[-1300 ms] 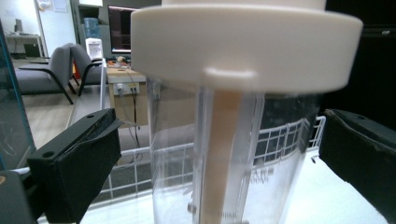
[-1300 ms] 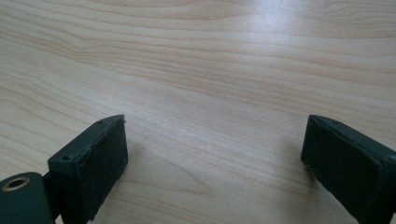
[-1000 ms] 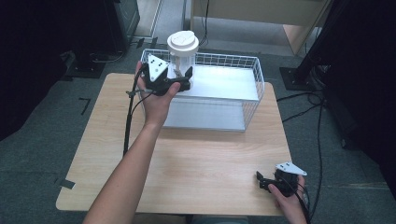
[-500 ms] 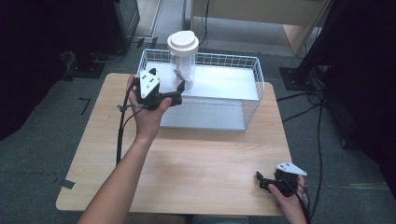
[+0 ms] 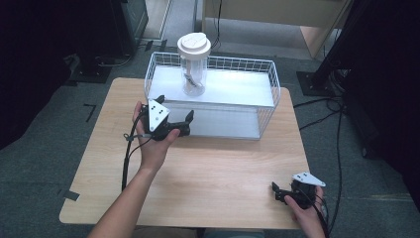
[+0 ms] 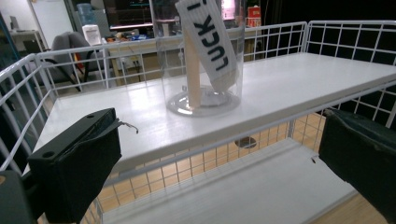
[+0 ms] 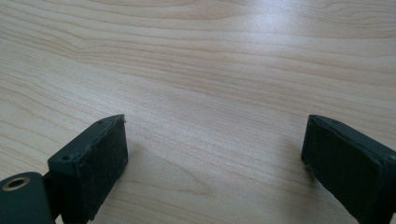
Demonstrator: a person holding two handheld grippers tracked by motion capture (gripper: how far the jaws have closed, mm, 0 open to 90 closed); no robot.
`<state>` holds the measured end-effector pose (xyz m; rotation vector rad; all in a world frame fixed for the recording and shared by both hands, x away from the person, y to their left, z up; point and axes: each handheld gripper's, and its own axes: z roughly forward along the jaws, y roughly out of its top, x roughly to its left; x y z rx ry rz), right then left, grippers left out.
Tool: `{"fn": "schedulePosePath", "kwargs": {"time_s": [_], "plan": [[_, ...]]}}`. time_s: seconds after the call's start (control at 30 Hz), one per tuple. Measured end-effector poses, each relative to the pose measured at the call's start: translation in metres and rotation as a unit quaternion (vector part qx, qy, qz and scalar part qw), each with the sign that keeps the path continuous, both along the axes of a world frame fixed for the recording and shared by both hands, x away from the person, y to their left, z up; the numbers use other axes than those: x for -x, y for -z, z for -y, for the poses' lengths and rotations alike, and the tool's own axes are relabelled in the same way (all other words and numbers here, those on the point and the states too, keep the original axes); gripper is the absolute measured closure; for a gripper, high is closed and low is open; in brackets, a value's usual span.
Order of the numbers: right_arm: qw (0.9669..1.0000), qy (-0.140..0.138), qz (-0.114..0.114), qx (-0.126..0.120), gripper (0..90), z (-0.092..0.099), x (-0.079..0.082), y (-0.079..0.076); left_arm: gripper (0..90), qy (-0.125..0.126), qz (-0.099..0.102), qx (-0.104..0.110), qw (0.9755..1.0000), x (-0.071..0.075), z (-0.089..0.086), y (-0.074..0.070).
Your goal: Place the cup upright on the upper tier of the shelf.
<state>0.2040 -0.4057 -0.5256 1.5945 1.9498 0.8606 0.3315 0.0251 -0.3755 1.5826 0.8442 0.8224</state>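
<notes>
Clear plastic jar (image 5: 193, 69) with a round white lid (image 5: 194, 43), standing upright on the top white shelf (image 5: 237, 89) of a white wire rack (image 5: 271, 106) at the far side of the wooden table (image 5: 213, 168). Jar sits toward the left half of the shelf, apart from the wire rim. From the left gripper view the jar (image 6: 201, 60) is see-through, thick round base flat on the shelf, holding a pale stick and a white strip leaning inside. The strip has black capital letters, reading something like "LUCK", top part cut off so rest cannot be read. No other label or brand legible on jar or lid.

Left gripper (image 5: 174, 123) held in hand just in front of the rack's left front edge, jaws spread wide, nothing between them, aimed at the jar, not touching it. Right gripper (image 5: 281, 194) low at the near right corner of the table, well apart from the rack, jaws spread wide over bare wood, holding nothing
</notes>
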Motion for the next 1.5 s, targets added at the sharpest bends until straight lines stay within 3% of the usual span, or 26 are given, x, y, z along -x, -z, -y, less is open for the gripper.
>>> {"fn": "schedulePosePath", "kwargs": {"time_s": [0.13, 0.47, 0.8, 0.97, 1.2, 1.33, 1.4, 1.5], "plan": [[1.0000, 0.000, 0.000, 0.000, 6.9, 0.000, 0.000, 0.000, 0.0, -0.001, 0.001, -0.016, 0.9999, 0.008, -0.003, 0.010], [1.0000, -0.001, 0.001, 0.001, 6.9, 0.000, 0.000, 0.000, 0.0, -0.008, -0.009, -0.017, 0.9998, 0.025, -0.018, 0.037], [1.0000, 0.000, 0.000, 0.000, 6.9, 0.000, 0.000, 0.000, 0.0, -0.012, -0.032, -0.018, 0.9993, 0.038, -0.033, 0.060], [1.0000, 0.000, 0.000, 0.000, 6.9, 0.000, 0.000, 0.000, 0.0, -0.016, -0.049, -0.030, 0.9982, 0.045, -0.044, 0.072], [1.0000, 0.000, 0.000, 0.000, 6.9, 0.000, 0.000, 0.000, 0.0, -0.036, -0.079, -0.031, 0.9957, 0.051, -0.069, 0.089], [1.0000, 0.000, 0.000, 0.000, 6.9, 0.000, 0.000, 0.000, 0.0, -0.045, -0.095, -0.045, 0.9935, 0.058, -0.084, 0.100], [1.0000, 0.000, 0.000, 0.000, 6.9, 0.000, 0.000, 0.000, 0.0, -0.052, -0.106, -0.050, 0.9918, 0.060, -0.090, 0.104], [1.0000, 0.000, 0.000, 0.000, 6.9, 0.000, 0.000, 0.000, 0.0, -0.076, -0.132, -0.059, 0.9865, 0.065, -0.101, 0.111]]}}
